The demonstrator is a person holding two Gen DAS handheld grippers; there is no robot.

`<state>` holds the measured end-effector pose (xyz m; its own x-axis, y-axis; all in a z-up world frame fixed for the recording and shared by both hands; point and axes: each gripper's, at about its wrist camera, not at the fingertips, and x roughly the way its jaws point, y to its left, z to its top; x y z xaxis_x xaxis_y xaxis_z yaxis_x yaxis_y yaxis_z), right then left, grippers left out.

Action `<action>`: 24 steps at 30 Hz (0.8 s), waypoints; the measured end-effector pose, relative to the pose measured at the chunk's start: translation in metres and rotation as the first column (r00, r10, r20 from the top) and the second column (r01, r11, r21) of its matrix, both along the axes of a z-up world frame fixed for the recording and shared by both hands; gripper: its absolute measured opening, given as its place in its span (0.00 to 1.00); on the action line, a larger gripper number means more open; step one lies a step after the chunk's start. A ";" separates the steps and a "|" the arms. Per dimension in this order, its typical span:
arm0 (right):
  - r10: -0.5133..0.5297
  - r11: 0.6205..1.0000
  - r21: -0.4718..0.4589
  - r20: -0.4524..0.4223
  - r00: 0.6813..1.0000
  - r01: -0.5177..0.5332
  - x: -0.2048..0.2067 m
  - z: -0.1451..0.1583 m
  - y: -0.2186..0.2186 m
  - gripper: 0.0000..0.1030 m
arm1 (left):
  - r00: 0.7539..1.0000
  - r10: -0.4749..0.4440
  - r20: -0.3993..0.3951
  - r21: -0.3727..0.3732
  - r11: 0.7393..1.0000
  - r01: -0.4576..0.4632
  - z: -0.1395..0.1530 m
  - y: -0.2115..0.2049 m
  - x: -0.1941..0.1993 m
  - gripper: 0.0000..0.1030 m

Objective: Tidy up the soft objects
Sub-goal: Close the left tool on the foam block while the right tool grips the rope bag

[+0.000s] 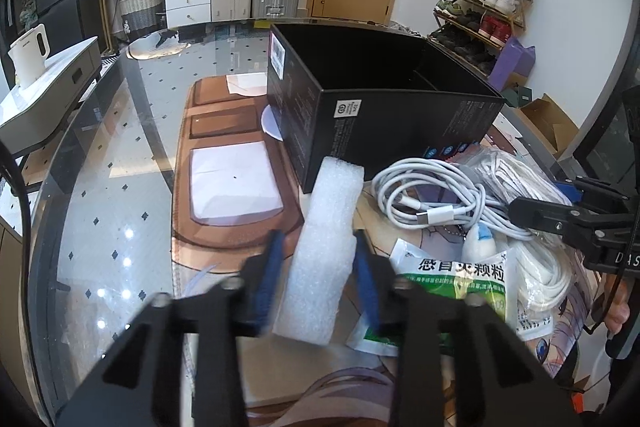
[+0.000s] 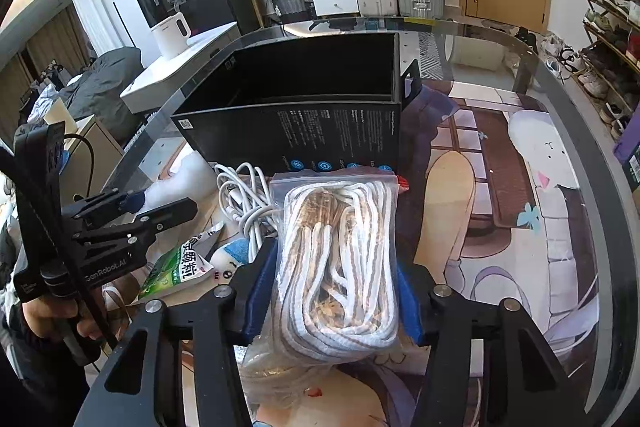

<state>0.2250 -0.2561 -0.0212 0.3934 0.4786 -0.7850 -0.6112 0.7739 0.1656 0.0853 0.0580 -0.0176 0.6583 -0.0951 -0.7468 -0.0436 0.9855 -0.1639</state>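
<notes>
Two grippers are working over a glass table (image 1: 120, 155) whose printed mat (image 2: 500, 187) is lying under an open black box (image 1: 384, 119). Only the right wrist view is showing the bare mat right of the box. The right gripper (image 2: 336, 291) is clamping a bagged rope (image 2: 340, 259); the left gripper (image 1: 316, 267) is closing its blue pads on a white foam block (image 1: 324, 243), both just before the box. A green sachet (image 1: 460, 279) is showing Chinese print beside a white cable (image 1: 432, 203); "GenRobot.AI" is readable on the left gripper.
</notes>
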 end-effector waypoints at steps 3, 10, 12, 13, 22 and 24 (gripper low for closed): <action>0.000 1.000 0.007 0.006 1.000 0.000 -0.002 0.001 -0.001 0.47 | 1.000 0.006 0.015 0.003 1.000 -0.006 0.002 0.001 -0.003 0.21; 0.013 0.999 0.040 0.023 1.000 -0.014 -0.009 0.009 -0.006 0.44 | 0.999 0.013 0.052 -0.006 1.000 -0.013 0.013 -0.001 -0.018 0.20; 0.010 0.998 0.054 0.030 1.000 -0.012 -0.008 0.012 -0.010 0.44 | 0.998 0.012 0.069 -0.009 1.000 -0.011 0.019 -0.001 -0.023 0.20; 0.009 0.998 0.058 0.033 0.999 -0.011 -0.009 0.013 -0.011 0.44 | 0.997 0.014 0.075 -0.007 1.000 -0.014 0.022 -0.001 -0.025 0.20; 0.004 0.995 0.095 0.087 0.996 -0.013 -0.017 0.037 -0.024 0.44 | 0.989 0.025 0.146 -0.010 1.000 -0.024 0.052 -0.002 -0.037 0.20; 0.008 0.995 0.099 0.095 0.995 -0.018 -0.018 0.043 -0.025 0.44 | 0.986 0.027 0.162 -0.011 1.000 -0.025 0.057 -0.001 -0.037 0.20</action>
